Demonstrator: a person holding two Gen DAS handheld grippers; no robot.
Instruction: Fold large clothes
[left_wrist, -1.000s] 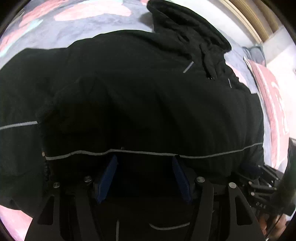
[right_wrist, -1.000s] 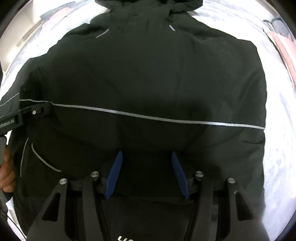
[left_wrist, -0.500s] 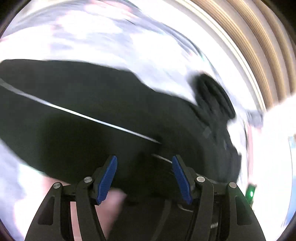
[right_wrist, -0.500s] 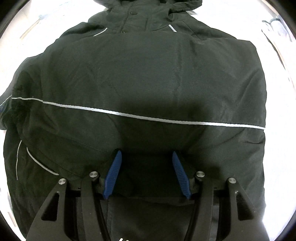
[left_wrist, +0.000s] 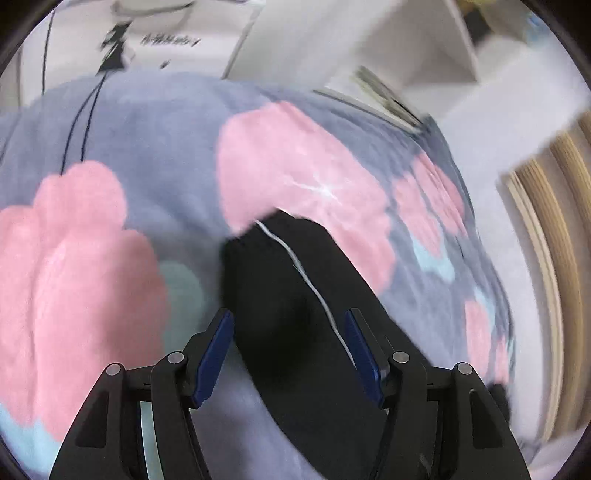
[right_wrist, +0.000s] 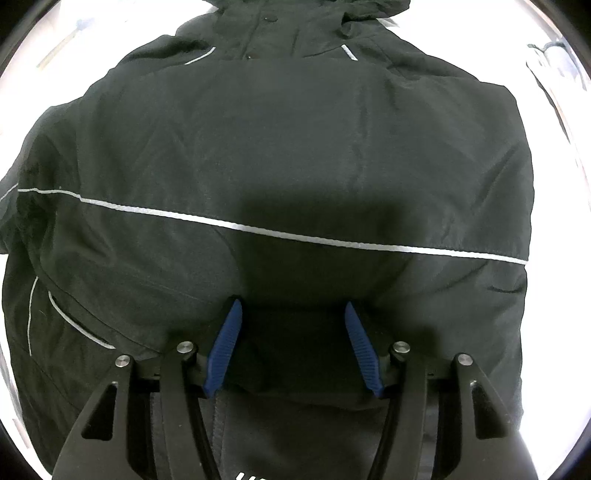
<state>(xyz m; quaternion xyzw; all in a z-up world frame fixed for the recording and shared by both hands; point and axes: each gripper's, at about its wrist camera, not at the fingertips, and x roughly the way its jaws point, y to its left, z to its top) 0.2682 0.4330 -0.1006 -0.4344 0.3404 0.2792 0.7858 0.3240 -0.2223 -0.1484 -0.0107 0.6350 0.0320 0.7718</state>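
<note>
A black hooded jacket (right_wrist: 295, 147) lies flat in the right wrist view, hood (right_wrist: 314, 11) at the top and a white reflective stripe (right_wrist: 295, 236) across its body. My right gripper (right_wrist: 292, 303) hangs open just above the jacket's lower part, pointing steeply down, its blue pads (right_wrist: 225, 343) clear of the cloth. In the left wrist view a black sleeve (left_wrist: 280, 280) with a thin white stripe stretches out over the flowered blanket (left_wrist: 110, 147). My left gripper (left_wrist: 289, 314) is open above this sleeve, which runs under and between its fingers; the view is motion-blurred.
The blanket is grey-blue with big pink flowers. A dark cable (left_wrist: 77, 125) runs over its far left. White furniture (left_wrist: 332, 37) stands beyond the bed and a wooden slatted frame (left_wrist: 546, 258) lies at the right. Around the jacket the right view is washed out white.
My left gripper swung away from the jacket's body, rolling as it went, and now hangs over the outstretched sleeve. It and the hand left the right view. The right gripper hardly moved.
</note>
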